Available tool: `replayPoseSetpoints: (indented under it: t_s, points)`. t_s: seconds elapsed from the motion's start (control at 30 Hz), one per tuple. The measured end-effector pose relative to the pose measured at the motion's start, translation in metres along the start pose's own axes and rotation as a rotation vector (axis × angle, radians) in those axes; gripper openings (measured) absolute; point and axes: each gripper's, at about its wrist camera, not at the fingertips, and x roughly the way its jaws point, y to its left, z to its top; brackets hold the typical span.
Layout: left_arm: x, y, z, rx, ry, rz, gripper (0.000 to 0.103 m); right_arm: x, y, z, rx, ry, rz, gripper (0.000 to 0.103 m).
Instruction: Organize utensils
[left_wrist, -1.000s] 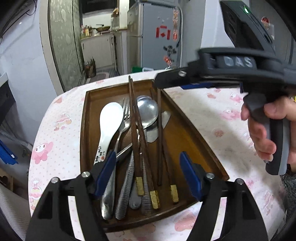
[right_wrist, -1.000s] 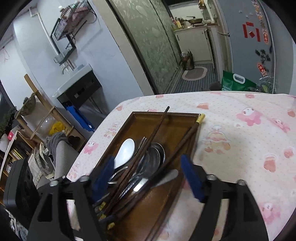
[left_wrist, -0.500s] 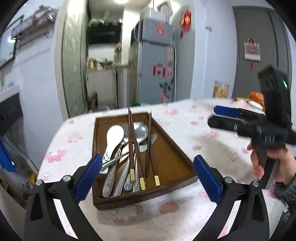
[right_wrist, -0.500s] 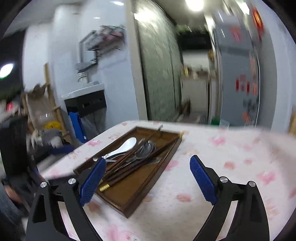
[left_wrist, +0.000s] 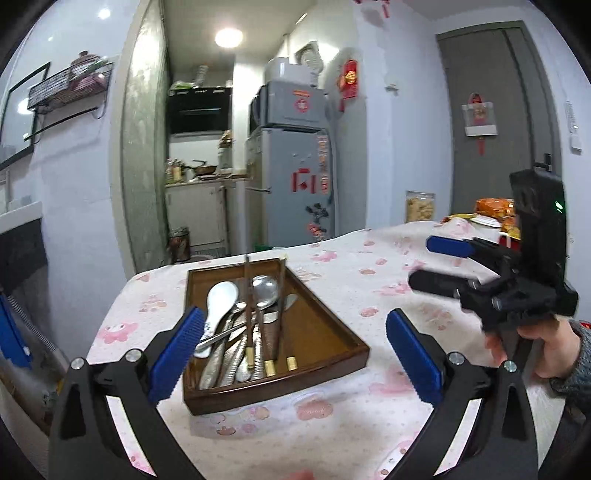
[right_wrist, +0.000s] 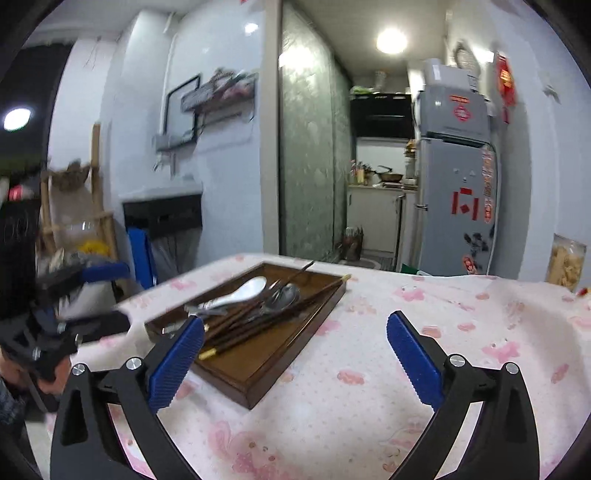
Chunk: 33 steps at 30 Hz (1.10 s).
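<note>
Lying gathered: utensils (left_wrist: 243, 325) all inside the wooden tray (left_wrist: 332, 332), none loose on the tablecloth (left_wrist: 332, 417)
Tray position: on the near-left part of the table, ahead of the left gripper's view and off to the left in the right wrist view (right_wrist: 280, 365)
Contents: white ceramic spoon (left_wrist: 218, 300) at the left, metal spoon (left_wrist: 264, 288) at the far end, fork and metal handles beneath, dark chopsticks (left_wrist: 258, 325) with gold ends laid lengthwise on top
Arrangement: piled and crossing in the left half of the tray, right half bare; chopsticks roughly parallel, one pair poking past the far rim
Progress judged: collecting looks finished; sorting by kind not visible, so either done as intended or only straightening left
Left gripper (left_wrist: 291, 354): spread wide, nothing between the blue pads (left_wrist: 177, 354), held low above the near edge of the table, pointing at the tray but clear of it
Right gripper (right_wrist: 295, 360): likewise spread wide and empty, raised off the cloth to the right of the tray, well apart from it
Right hand (left_wrist: 532, 347): wrapped round the gripper's handle, seen at the right edge of the left wrist view
Contact: neither gripper touching tray or utensils
</note>
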Motion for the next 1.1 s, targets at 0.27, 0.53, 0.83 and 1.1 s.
replayPoseSetpoints:
  t_s: [0.27, 0.53, 0.83, 1.1]
  points:
    - [-0.0015, 0.0059, -0.0027, -0.03, -0.007, 0.086, 0.1, -0.0003, 0.0026, -0.0017, 0.002, 0.005, -0.001, 0.1]
    - [-0.0014, 0.0079, -0.0049, -0.027, -0.01, 0.075, 0.1, -0.0017, -0.001, -0.0029, 0.014, -0.002, -0.008, 0.1]
    - [-0.0026, 0.0081, -0.0059, -0.025, -0.013, 0.071, 0.1, -0.0032, -0.0022, -0.0028, 0.015, -0.002, -0.018, 0.1]
    - [-0.0025, 0.0075, -0.0059, -0.025, -0.013, 0.07, 0.1, -0.0034, -0.0021, -0.0029, 0.015, -0.002, -0.018, 0.1]
